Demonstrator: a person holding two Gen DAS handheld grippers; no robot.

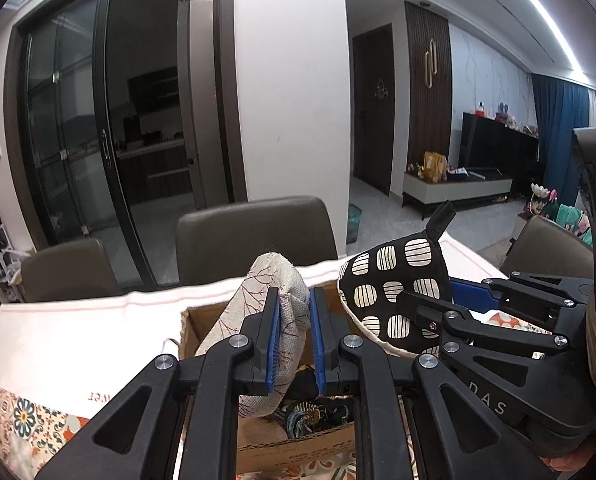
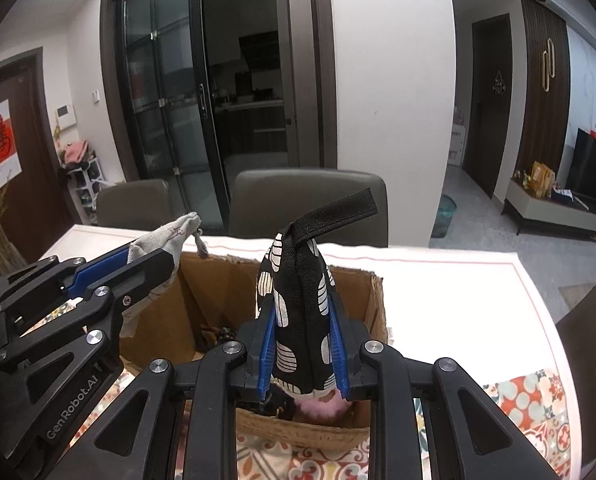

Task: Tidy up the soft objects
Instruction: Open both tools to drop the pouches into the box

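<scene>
Dining table (image 1: 77, 332) with a cardboard box (image 2: 217, 280) dead centre, both grippers angled down over it. Left gripper (image 1: 291, 344) is clamped on the beige mitt (image 1: 273, 280); right gripper (image 2: 302, 344), at its 3 o'clock, pinches the black patterned mitt (image 2: 298, 300).

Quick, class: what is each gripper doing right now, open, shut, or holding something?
Left gripper: shut on the beige branch-print mitt.
Right gripper: shut on the black-and-white patterned mitt.

beige mitt (image 1: 285, 312) with reddish twig print, black mitt (image 2: 302, 320) with white striped blobs, brown cardboard box (image 2: 217, 288), tablecloth (image 2: 538, 400) in orange-teal floral tiles
</scene>
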